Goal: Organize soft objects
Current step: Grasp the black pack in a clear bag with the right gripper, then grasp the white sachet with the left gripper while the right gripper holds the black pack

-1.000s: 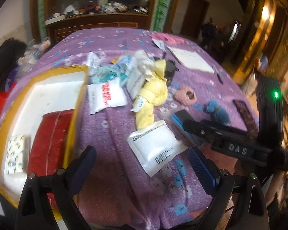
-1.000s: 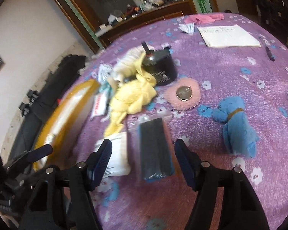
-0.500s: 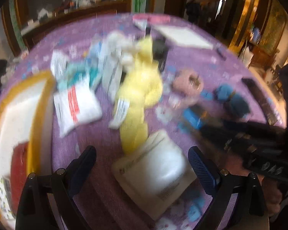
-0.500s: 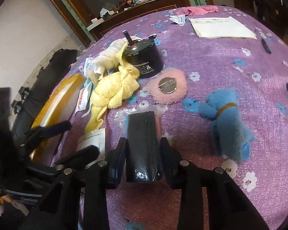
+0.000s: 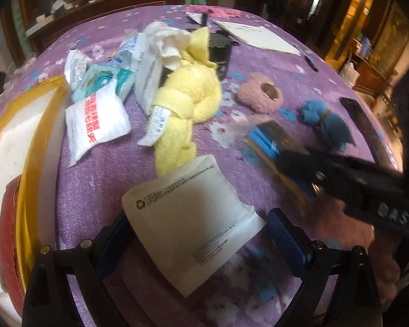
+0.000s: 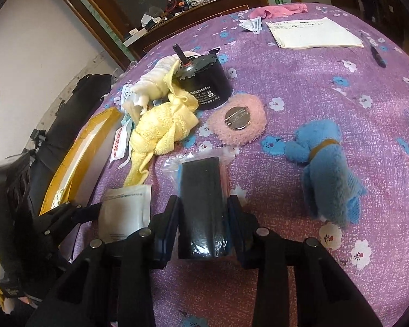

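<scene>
My right gripper (image 6: 203, 215) is shut on a black pad in a clear bag (image 6: 201, 204) lying on the purple cloth; it also shows in the left wrist view (image 5: 270, 141). My left gripper (image 5: 196, 234) is open with a flat white pouch (image 5: 193, 218) between its jaws; the pouch shows in the right wrist view too (image 6: 125, 209). A knotted yellow towel (image 5: 188, 109), a blue plush (image 6: 327, 169) and a pink fuzzy pad (image 6: 237, 120) lie on the table.
A yellow-rimmed box (image 5: 21, 147) with a red packet (image 5: 8, 245) sits at the left. White and teal packets (image 5: 95, 117) lie beside it. A black motor (image 6: 201, 84), papers (image 6: 313, 32), a pen (image 6: 377, 54) and a phone (image 5: 354, 111) lie farther off.
My right gripper closed on the bagged black pad. My left gripper moved forward and down until the white pouch lay between its open jaws.
</scene>
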Demonstrator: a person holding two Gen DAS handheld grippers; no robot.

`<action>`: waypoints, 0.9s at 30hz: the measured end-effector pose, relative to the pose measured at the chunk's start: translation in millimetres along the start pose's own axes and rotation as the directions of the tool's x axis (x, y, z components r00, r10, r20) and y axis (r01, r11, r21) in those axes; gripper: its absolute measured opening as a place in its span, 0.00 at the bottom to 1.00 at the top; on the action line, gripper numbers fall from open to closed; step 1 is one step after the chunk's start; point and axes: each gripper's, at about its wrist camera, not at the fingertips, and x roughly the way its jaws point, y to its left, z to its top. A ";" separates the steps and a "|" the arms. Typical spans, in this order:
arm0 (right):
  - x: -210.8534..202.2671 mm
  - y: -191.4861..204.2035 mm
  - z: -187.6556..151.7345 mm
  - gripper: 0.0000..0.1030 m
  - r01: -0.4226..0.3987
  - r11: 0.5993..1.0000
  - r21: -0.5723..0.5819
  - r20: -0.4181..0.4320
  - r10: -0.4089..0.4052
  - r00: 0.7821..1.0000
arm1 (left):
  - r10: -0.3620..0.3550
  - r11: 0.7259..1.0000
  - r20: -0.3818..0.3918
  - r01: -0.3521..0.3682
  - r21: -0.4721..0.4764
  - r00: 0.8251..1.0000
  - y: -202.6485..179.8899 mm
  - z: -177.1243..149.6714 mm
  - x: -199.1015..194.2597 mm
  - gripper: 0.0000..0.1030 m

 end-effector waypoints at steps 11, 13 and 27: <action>-0.4 1.7 -2.6 0.34 0.006 1.000 0.005 0.003 -0.006 1.000 | -0.101 0.972 0.068 0.113 -0.206 0.993 32.3 -5.9 -16.7 0.29; -1.2 3.0 -4.3 0.34 0.008 1.000 0.004 0.003 -0.008 1.000 | -0.128 0.961 0.078 0.143 -0.237 0.989 37.7 -8.2 -19.6 0.22; -20.6 22.8 -9.8 0.32 0.004 1.000 -0.020 0.061 -0.003 0.998 | -0.232 0.905 0.211 0.290 -0.310 0.950 55.0 -33.9 -89.4 0.05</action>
